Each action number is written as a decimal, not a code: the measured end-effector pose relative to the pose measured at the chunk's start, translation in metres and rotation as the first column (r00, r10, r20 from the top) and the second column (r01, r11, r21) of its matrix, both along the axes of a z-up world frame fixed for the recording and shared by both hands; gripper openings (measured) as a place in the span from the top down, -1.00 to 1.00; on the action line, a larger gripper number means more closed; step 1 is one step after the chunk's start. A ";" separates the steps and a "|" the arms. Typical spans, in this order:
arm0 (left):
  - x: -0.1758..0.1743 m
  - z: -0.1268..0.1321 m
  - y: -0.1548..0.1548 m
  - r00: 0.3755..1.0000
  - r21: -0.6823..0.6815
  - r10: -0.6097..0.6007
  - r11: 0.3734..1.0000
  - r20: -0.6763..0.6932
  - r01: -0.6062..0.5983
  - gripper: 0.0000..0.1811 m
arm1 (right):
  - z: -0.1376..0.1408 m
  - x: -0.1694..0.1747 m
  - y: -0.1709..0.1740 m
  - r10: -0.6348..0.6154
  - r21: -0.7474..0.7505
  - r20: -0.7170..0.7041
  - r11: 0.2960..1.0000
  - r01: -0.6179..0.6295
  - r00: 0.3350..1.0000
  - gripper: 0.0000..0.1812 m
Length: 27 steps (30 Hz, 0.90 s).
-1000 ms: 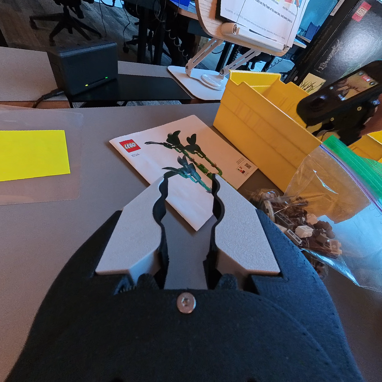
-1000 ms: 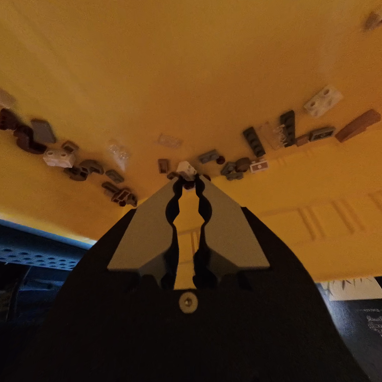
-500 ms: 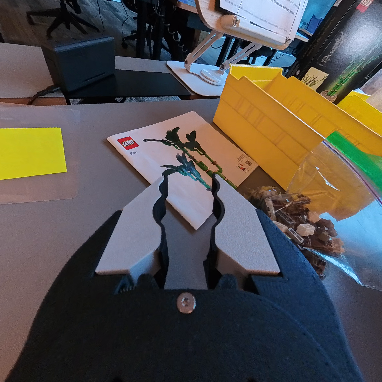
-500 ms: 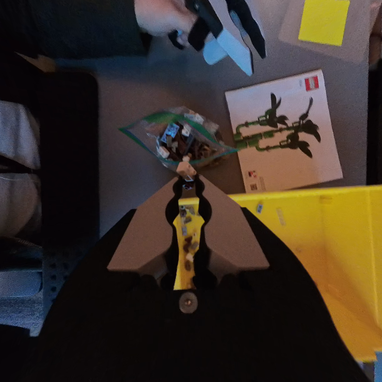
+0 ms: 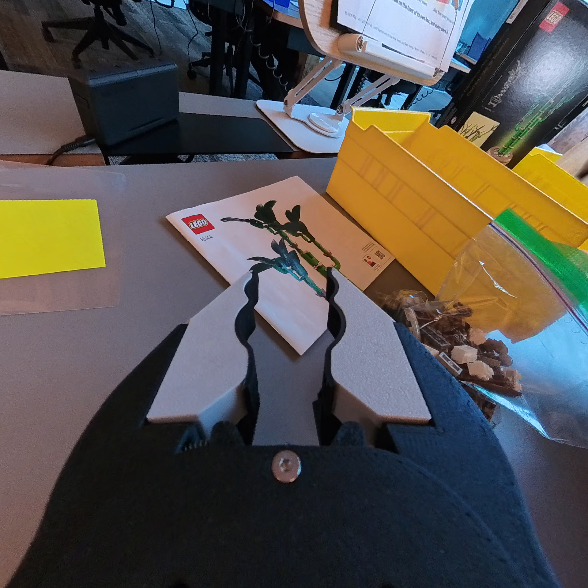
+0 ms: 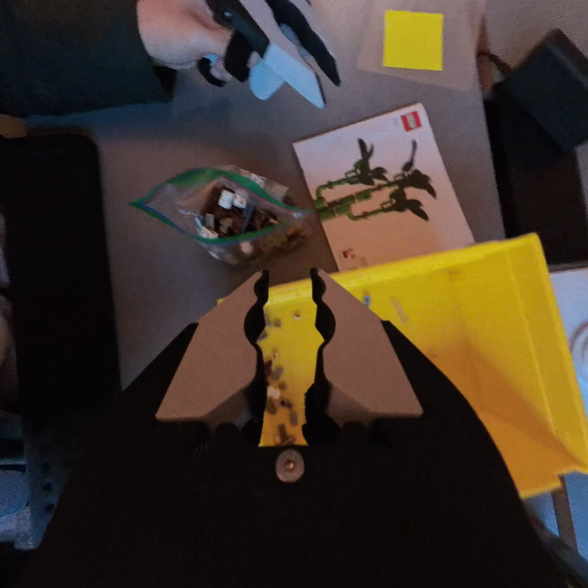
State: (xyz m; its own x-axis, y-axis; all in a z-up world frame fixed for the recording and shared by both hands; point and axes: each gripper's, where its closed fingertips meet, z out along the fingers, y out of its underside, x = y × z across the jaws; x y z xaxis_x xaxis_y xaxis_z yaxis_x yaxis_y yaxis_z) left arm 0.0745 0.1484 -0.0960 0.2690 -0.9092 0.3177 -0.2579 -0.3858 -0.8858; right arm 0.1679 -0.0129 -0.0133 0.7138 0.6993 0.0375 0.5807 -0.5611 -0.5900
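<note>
My left gripper (image 5: pixel 291 276) is open and empty, low over the grey table, its tips above a white instruction booklet (image 5: pixel 229 245). A clear zip bag (image 5: pixel 471 343) of brown, grey and white bricks lies open just to its right, against a yellow bin (image 5: pixel 397 203). My right gripper (image 6: pixel 289 273) is open and empty, high above the near wall of the yellow bin (image 6: pixel 445 318), which has loose small bricks on its floor. The bag (image 6: pixel 222 210) sits just beyond its tips, the booklet (image 6: pixel 381 197) to the right. The left gripper (image 6: pixel 286 73) shows farther off, in a hand.
A yellow sheet (image 5: pixel 47 235) under a clear mat lies at the left. A dark grey box (image 5: pixel 127 101) and a white stand (image 5: pixel 305 121) with a board sit behind. A black set box (image 5: pixel 525 79) and a second yellow bin (image 5: pixel 547 178) are at the right.
My right gripper lifted out of the yellow bin shut on a small white brick, moved up over the bag and opened; the brick is gone from its tips. The left gripper barely moved.
</note>
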 end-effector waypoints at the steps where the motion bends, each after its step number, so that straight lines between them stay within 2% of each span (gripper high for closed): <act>1: 0.000 0.000 0.000 1.000 -0.002 0.000 1.000 0.000 0.000 0.54 | -0.001 0.021 -0.004 -0.051 -0.008 0.013 0.999 0.051 0.999 0.70; 3: 0.001 -0.001 -0.001 1.000 -0.004 -0.003 1.000 -0.001 0.003 0.54 | -0.021 0.060 -0.018 -0.154 -0.101 0.061 0.982 0.159 0.986 0.70; 5: 0.002 -0.002 -0.002 1.000 -0.002 -0.006 1.000 -0.005 0.006 0.54 | -0.060 0.080 -0.045 -0.196 -0.295 0.125 0.929 0.225 0.973 0.66; 6: 0.002 -0.002 -0.002 1.000 -0.001 -0.007 1.000 -0.007 0.007 0.54 | -0.080 0.080 -0.061 -0.169 -0.392 0.154 0.894 0.218 0.973 0.64; 8: 0.003 -0.004 -0.003 1.000 0.000 -0.010 1.000 -0.014 0.010 0.54 | -0.114 0.090 -0.085 -0.062 -0.496 0.285 0.845 0.203 0.956 0.62; 10: 0.003 -0.006 -0.003 1.000 -0.002 -0.012 1.000 -0.019 0.012 0.54 | -0.135 0.097 -0.097 0.085 -0.517 0.385 0.845 0.138 0.919 0.62; 12: 0.003 -0.008 -0.003 1.000 -0.002 -0.012 1.000 -0.024 0.012 0.54 | -0.145 0.102 -0.103 0.162 -0.527 0.422 0.844 0.096 0.892 0.72; 15: 0.004 -0.009 -0.003 1.000 -0.004 -0.012 1.000 -0.027 0.011 0.54 | -0.145 0.097 -0.100 0.148 -0.516 0.388 0.853 0.081 0.910 0.74; 18: 0.004 -0.011 -0.003 0.999 -0.007 -0.014 1.000 -0.033 0.014 0.55 | -0.148 0.096 -0.099 0.152 -0.504 0.376 0.862 0.064 0.914 0.88; 22: 0.005 -0.013 -0.004 0.999 -0.006 -0.018 1.000 -0.041 0.017 0.55 | -0.146 0.094 -0.097 0.143 -0.492 0.362 0.868 0.059 0.921 0.89; 25: 0.004 -0.012 -0.003 0.999 -0.006 -0.013 1.000 -0.037 0.012 0.55 | -0.125 0.086 -0.079 0.085 -0.386 0.343 0.921 0.058 0.936 0.89; 27: 0.003 -0.013 -0.002 0.999 -0.011 -0.010 1.000 -0.037 0.010 0.54 | -0.097 0.067 -0.060 0.023 -0.268 0.291 0.962 0.059 0.956 0.90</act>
